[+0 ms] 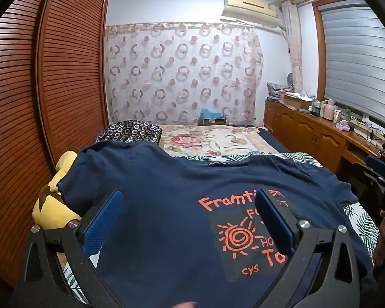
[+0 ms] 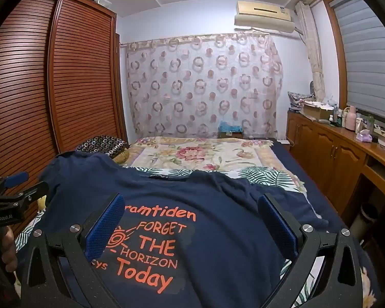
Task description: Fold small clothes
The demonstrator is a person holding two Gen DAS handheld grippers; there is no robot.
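Observation:
A navy T-shirt point(image 1: 161, 195) with an orange sun and lettering lies spread flat, print up, on the bed; it also shows in the right wrist view point(image 2: 218, 231). Its collar points away from me and both sleeves lie out to the sides. My left gripper point(image 1: 190, 220) is open and empty, hovering over the shirt's left half. My right gripper point(image 2: 192, 223) is open and empty over the shirt's right half. The left gripper also shows at the left edge of the right wrist view point(image 2: 15, 184).
The shirt rests on a leaf-print sheet point(image 2: 267, 177) over a floral blanket point(image 2: 200, 154). A yellow cloth point(image 1: 56, 200) lies at the shirt's left. A slatted wardrobe point(image 1: 38, 89) stands to the left. A wooden cabinet point(image 2: 333, 151) with clutter stands to the right.

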